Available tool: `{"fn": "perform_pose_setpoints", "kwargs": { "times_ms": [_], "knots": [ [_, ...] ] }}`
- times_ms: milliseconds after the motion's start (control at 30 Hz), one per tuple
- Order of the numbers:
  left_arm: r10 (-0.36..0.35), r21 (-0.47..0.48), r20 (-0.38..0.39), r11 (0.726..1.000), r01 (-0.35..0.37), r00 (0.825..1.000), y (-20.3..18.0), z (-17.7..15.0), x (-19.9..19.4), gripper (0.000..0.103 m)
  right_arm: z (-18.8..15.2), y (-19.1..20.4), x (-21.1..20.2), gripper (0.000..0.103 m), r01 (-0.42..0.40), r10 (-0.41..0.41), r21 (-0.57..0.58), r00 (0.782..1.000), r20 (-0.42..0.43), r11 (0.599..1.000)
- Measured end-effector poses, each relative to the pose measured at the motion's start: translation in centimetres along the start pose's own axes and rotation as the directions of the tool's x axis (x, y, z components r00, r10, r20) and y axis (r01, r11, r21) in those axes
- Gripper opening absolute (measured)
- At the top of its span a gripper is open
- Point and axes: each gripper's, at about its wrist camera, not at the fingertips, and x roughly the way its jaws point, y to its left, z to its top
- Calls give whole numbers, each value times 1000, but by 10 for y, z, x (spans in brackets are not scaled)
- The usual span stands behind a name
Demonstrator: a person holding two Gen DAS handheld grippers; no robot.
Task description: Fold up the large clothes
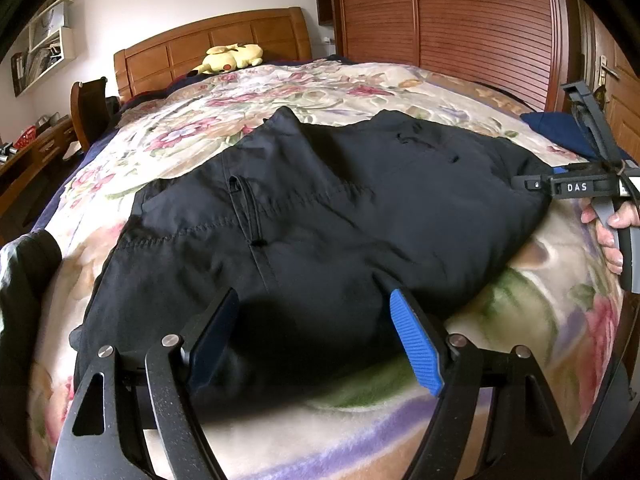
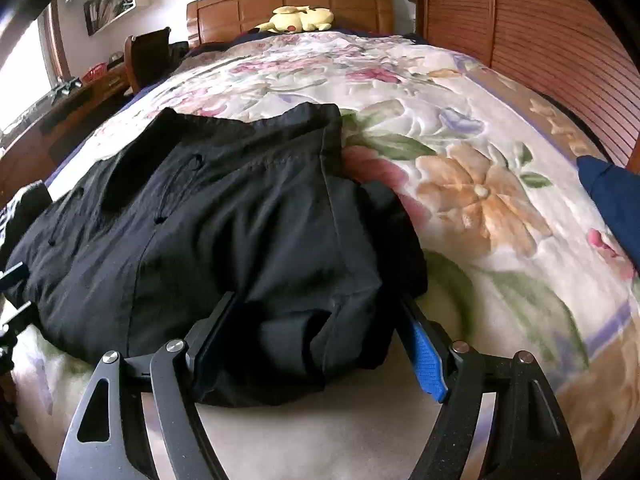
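Note:
A black garment point(image 1: 320, 208) lies spread on the floral blanket point(image 1: 520, 320) of a bed, with seams and a pocket slit showing. My left gripper point(image 1: 313, 294) hovers open over its near edge, its fingers apart with cloth below them. At the right edge of the left wrist view a hand point(image 1: 608, 240) holds my right gripper point(image 1: 532, 184) at the garment's right end. In the right wrist view, that gripper point(image 2: 316, 298) stands open, and a bunched fold of the black garment point(image 2: 240, 208) sits between its fingers. The pads do not visibly clamp the fold.
A yellow plush toy point(image 1: 232, 58) lies by the wooden headboard point(image 1: 212, 44). A slatted wooden wardrobe point(image 1: 460, 12) stands at the right, a desk point(image 1: 36, 148) and chair point(image 1: 90, 108) at the left. A blue cloth point(image 2: 612, 200) lies at the blanket's right edge, a dark garment point(image 1: 28, 264) at the left.

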Motion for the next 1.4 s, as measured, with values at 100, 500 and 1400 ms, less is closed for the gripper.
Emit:
{"fn": "perform_pose_setpoints", "kwargs": {
  "times_ms": [100, 500, 1400],
  "knots": [
    [0, 0, 0, 1000, 0, 1000, 0, 0, 0, 79, 0, 2, 3, 79, 2, -2, -14, 1000, -12, 1000],
    [-2, -2, -4, 1000, 2, 1000, 0, -1, 1, 79, -2, -8, 14, 58, -117, 117, 3, 992, -35, 993],
    [20, -75, 65, 997, -15, 998, 35, -9, -33, 79, 56, 67, -73, 20, -113, 165, -236, 964, 210, 965]
  ]
}}
